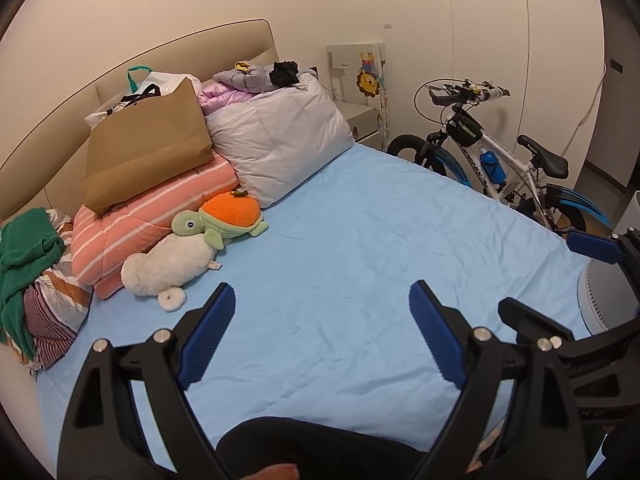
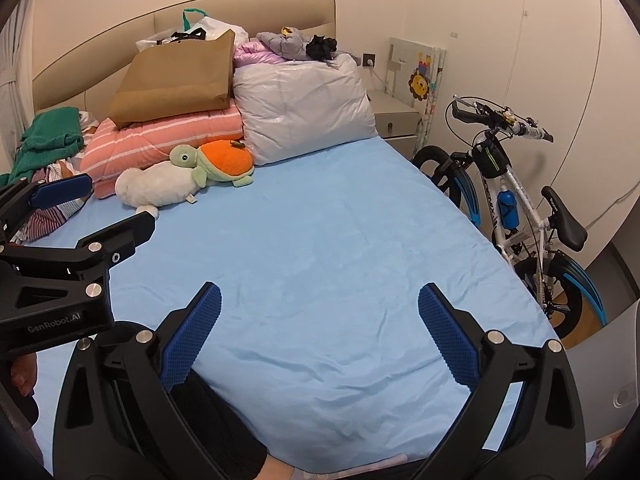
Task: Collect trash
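Left wrist view: your left gripper (image 1: pixel 322 334) and right gripper (image 2: pixel 319 330) both hang jaws wide, holding nothing, over the blue sheet (image 1: pixel 360 240). No obvious trash anywhere; could be all collected, or none spotted. White bin (image 1: pixel 600 304) sits bedside.

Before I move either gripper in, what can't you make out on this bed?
- Contents of the brown paper bag: both views, hidden by its own front wall.
- Small yellow-and-dark item on the grey garment: both views, too small to identify.
- Black crumpled thing atop the grey pillow: both views, too small to tell trash from clothing.
- Bed's near edge: both views, covered by the left gripper and right gripper.
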Motion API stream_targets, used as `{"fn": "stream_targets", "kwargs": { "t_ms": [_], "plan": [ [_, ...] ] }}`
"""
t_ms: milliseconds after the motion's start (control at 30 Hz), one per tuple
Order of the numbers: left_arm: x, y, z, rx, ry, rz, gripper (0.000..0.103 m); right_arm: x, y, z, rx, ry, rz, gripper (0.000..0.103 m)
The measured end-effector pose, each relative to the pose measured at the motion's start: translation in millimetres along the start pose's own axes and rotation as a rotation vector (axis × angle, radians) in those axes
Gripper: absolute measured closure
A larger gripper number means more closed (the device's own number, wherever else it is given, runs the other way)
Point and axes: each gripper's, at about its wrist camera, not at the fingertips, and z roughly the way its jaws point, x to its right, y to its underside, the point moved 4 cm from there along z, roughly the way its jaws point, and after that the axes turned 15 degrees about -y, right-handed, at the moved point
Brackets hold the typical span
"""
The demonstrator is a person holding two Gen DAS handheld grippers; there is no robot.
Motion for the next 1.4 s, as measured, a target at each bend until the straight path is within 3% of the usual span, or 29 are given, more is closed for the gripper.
{"fn": "stream_targets", "kwargs": {
  "t_ms": [1400],
  "plan": [
    [-19,10,5,-0.040,-0.047,-0.048,0.013,-6,-10,-6,0.035,-0.012,-0.003,0.008]
  ]
}}
